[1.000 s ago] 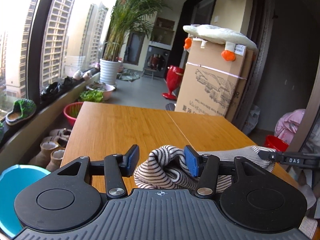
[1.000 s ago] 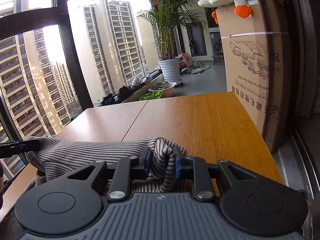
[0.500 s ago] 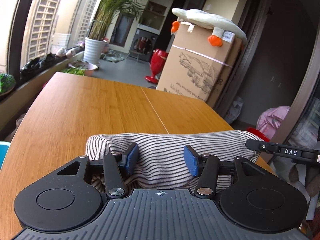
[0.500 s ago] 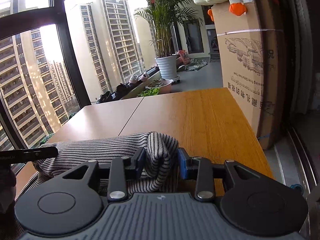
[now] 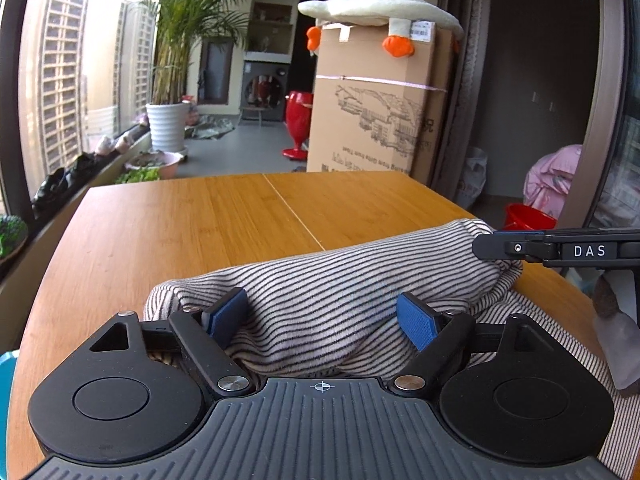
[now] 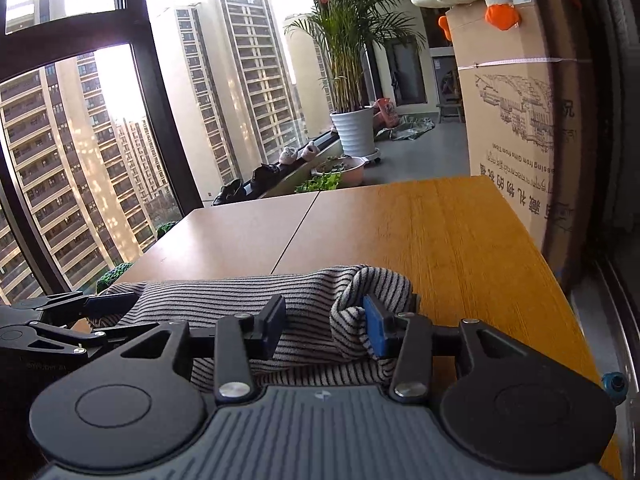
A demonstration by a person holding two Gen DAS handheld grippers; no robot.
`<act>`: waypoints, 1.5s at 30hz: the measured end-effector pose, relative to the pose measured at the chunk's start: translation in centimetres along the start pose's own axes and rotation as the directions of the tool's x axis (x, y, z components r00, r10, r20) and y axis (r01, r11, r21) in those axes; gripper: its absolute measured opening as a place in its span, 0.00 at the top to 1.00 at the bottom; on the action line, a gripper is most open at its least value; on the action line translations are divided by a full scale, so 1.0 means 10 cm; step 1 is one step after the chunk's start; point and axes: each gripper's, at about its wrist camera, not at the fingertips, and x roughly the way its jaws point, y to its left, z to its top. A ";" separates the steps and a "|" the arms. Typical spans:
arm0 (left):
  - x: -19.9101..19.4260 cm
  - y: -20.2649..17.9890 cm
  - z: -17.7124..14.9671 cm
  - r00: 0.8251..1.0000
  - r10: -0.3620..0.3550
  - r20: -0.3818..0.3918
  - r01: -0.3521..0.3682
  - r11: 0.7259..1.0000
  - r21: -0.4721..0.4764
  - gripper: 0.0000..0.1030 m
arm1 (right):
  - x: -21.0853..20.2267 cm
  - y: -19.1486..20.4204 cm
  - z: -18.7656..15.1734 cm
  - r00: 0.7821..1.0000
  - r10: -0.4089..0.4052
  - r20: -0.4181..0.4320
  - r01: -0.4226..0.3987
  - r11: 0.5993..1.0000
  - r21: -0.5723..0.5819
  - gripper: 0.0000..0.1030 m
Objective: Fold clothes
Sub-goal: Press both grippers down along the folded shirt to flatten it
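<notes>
A grey-and-black striped garment (image 5: pixel 340 280) lies as a long folded roll across the near end of the wooden table (image 5: pixel 200 220). My left gripper (image 5: pixel 322 314) is open, its blue pads wide apart on either side of the roll's left part. The right gripper's finger (image 5: pixel 560 250) reaches in at the roll's right end. In the right wrist view the same garment (image 6: pixel 224 300) runs leftward, with a curled end by the right pad. My right gripper (image 6: pixel 324 322) is open around that end. The left gripper (image 6: pixel 60 320) shows at the far left.
A tall cardboard box (image 5: pixel 372 112) with a plush toy (image 5: pixel 376 10) on top stands past the table's far right corner. A potted palm (image 5: pixel 168 120), shoes on the window sill and a red bucket (image 5: pixel 528 218) surround the table. The table's right edge (image 6: pixel 560 292) is close.
Both grippers lowered the striped cloth onto the table, laying it out as a roll. The right gripper, shut on the fabric a second ago, has opened; the left jaws have spread wider.
</notes>
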 end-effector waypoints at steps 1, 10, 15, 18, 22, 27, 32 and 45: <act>0.04 0.03 0.03 1.000 0.000 0.000 0.000 1.000 0.001 0.16 | 0.04 0.01 0.00 1.000 -0.015 0.007 0.015 1.000 -0.018 0.59; 0.36 0.23 0.23 1.000 -0.015 0.017 0.015 1.000 -0.022 0.16 | 0.40 -0.16 0.19 0.996 -0.085 0.006 0.086 0.996 -0.022 0.59; 0.43 0.26 0.27 1.000 -0.019 0.020 0.019 1.000 -0.022 0.16 | 0.31 -0.29 0.26 0.993 -0.115 0.008 0.115 0.993 0.040 0.47; 0.43 0.26 0.27 1.000 -0.021 0.017 0.021 1.000 -0.017 0.14 | 0.11 -0.14 0.38 0.990 -0.099 0.100 0.099 0.995 0.005 0.67; 0.44 0.24 0.28 1.000 -0.023 0.018 0.024 1.000 -0.015 0.13 | 0.10 0.11 0.50 0.992 0.053 0.116 -0.050 0.998 -0.032 0.67; 0.39 0.26 0.29 0.999 -0.020 0.038 0.021 0.999 -0.035 0.13 | 0.60 0.12 0.29 0.999 0.034 -0.032 -0.034 0.999 0.003 0.67; 0.10 0.45 0.38 0.991 0.011 0.132 0.020 0.973 -0.230 0.18 | 0.61 0.13 0.14 0.999 0.036 -0.026 -0.036 0.999 -0.013 0.67; 0.30 0.43 0.23 0.989 0.072 0.126 -0.042 0.973 -0.229 0.17 | 0.55 0.16 0.09 1.000 0.022 -0.010 -0.023 1.000 -0.015 0.67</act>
